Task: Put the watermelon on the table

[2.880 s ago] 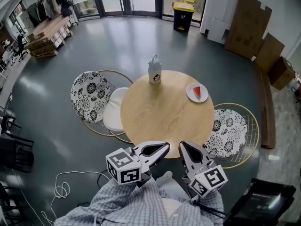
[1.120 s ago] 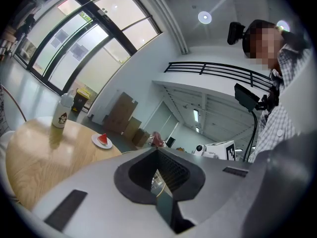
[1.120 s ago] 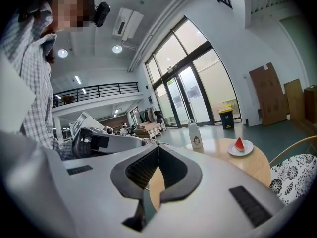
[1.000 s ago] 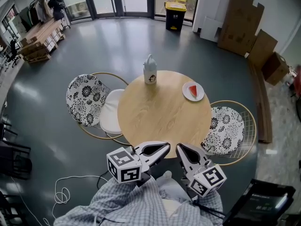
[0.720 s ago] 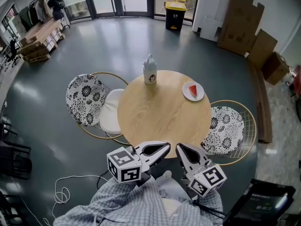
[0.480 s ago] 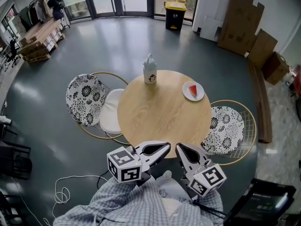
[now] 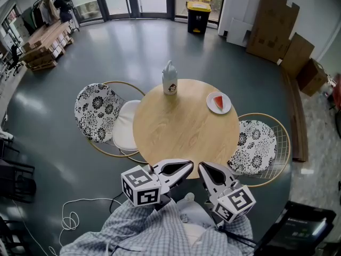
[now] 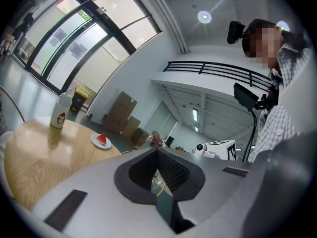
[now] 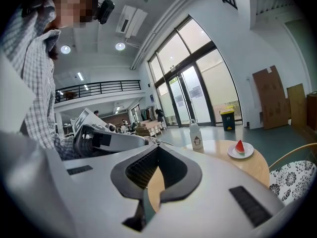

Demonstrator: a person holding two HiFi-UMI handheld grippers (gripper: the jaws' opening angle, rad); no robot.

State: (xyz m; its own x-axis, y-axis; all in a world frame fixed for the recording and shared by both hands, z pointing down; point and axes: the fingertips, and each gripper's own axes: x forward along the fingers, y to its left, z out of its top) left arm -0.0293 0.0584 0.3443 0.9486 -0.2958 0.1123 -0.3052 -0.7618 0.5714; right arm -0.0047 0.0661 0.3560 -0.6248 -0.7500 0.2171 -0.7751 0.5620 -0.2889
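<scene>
A red watermelon slice [image 7: 218, 101] lies on a small white plate [image 7: 211, 107] at the far right of the round wooden table [image 7: 181, 129]. The slice also shows in the left gripper view [image 8: 102, 139] and the right gripper view [image 9: 240, 146]. My left gripper [image 7: 189, 165] and right gripper [image 7: 201, 166] hover side by side at the table's near edge, close to my body and far from the plate. Both are shut with nothing between the jaws, as the left gripper [image 8: 157, 150] and right gripper [image 9: 157, 147] show in their own views.
A white bottle with a penguin print [image 7: 170, 80] stands at the table's far edge. Wire chairs with patterned cushions flank the table, one on the left [image 7: 96, 111] and one on the right [image 7: 257, 145]. A white cable [image 7: 69, 216] lies on the floor near left.
Since the oldest frame the head view has shifted slightly, so the table sits a little further left. Both grippers stay in place, shut.
</scene>
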